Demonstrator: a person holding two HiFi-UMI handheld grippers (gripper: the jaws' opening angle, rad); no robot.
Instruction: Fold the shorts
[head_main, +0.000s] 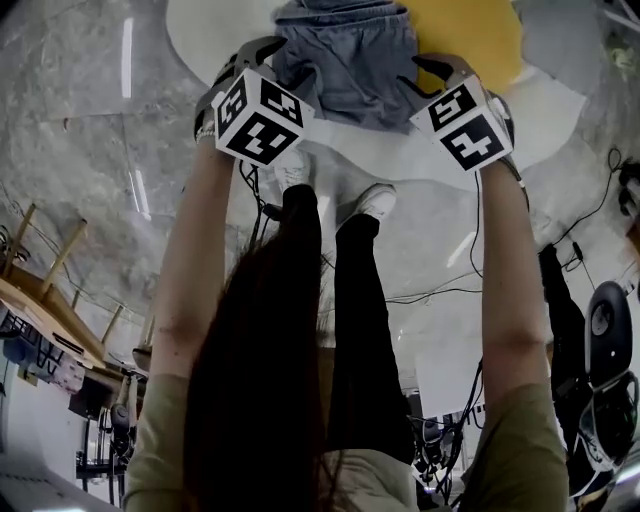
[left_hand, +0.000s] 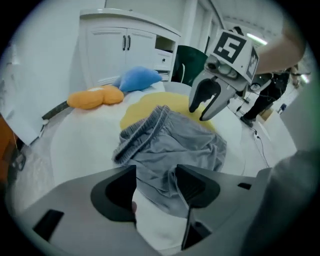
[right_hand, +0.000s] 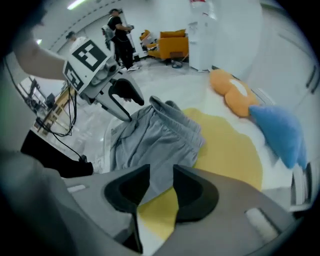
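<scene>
Head view clips the shorts (head_main: 345, 60) at its top edge, lying on the white surface (head_main: 420, 150). Only the gripper views show your left gripper (left_hand: 155, 186) half open and your right gripper (right_hand: 161, 186) narrowly open, both gripping nothing above them.

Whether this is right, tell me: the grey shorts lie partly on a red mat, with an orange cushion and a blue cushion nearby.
Wrong: the mat is yellow, not red; the right gripper view shows it. The grey shorts lie partly on it, orange cushion and blue cushion nearby.
</scene>
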